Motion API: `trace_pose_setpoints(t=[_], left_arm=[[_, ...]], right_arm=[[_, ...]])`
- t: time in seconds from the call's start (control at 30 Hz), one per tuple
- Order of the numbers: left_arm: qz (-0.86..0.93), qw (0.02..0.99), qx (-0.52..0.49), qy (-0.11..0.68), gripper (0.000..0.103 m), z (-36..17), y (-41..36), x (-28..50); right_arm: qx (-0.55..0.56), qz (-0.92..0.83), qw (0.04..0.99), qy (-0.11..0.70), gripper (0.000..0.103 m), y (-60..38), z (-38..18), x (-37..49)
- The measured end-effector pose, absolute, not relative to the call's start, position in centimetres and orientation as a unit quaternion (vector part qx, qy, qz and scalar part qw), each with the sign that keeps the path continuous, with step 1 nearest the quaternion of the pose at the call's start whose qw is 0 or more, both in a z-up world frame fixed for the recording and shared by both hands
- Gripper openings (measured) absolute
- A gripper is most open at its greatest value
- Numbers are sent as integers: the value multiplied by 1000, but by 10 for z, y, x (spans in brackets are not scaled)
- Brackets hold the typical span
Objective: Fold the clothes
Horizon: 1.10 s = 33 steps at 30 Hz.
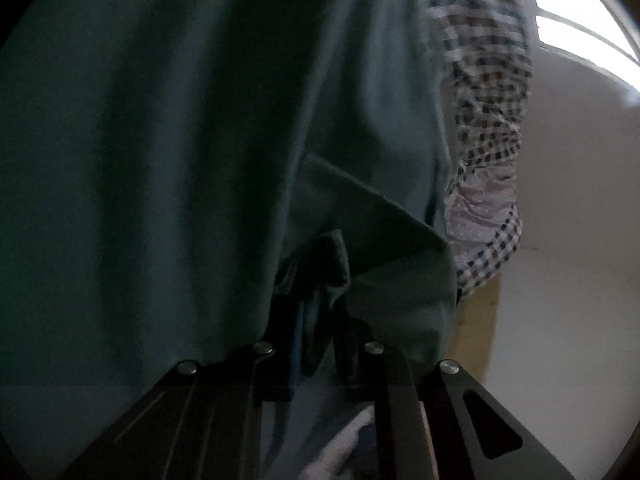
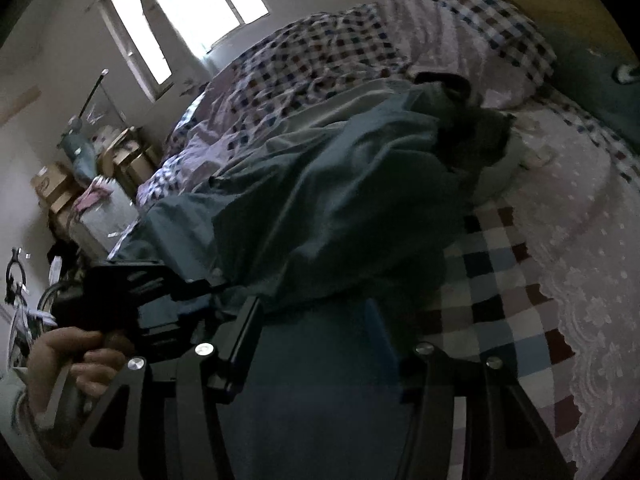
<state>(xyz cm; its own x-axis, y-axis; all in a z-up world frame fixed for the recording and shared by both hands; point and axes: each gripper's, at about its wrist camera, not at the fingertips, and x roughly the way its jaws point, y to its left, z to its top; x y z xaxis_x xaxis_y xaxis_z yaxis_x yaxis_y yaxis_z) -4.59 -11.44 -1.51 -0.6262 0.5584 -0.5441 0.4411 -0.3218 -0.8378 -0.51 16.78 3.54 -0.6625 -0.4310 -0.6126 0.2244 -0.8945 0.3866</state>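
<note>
On the checked bed (image 2: 500, 272) — left hand-held gripper (image 1: 318, 344) pinches teal garment (image 1: 200, 140); right hand-held gripper (image 2: 316, 320) gapes.

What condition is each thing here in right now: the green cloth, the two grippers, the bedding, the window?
Teal garment: crumpled, unfolded, lying across the bed.
Left gripper: shut on a bunched fold of the teal garment.
Right gripper: jaws apart, teal garment between them; grip unclear.
Checked bedspread: spread over the bed, wrinkled.
Pillow: lying at the head of the bed.
Window: bright with daylight.
</note>
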Motion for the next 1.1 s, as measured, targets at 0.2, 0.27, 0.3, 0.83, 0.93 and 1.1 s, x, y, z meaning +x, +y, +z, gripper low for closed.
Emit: trace_pose_setpoints(t=[0.2, 0.27, 0.3, 0.83, 0.93, 1.1], left_arm=[[762, 19, -405, -505, 26, 5, -107, -14], [736, 18, -424, -528, 27, -13, -108, -9], [736, 23, -418, -532, 28, -14, -110, -7], [727, 62, -435, -527, 56, 6, -137, -60], [723, 58, -454, -517, 20, -2, -138, -65], [730, 70, -435, -522, 3, 6, -143, -70]], right_arm=[[368, -904, 195, -96, 57, 155, 37, -2], [369, -905, 192, -89, 57, 156, 36, -2], [370, -905, 190, -86, 57, 157, 35, -2], [372, -907, 166, -105, 58, 165, 33, -7], [375, -905, 164, -115, 58, 169, 32, -9], [372, -907, 159, -120, 58, 176, 34, -8]])
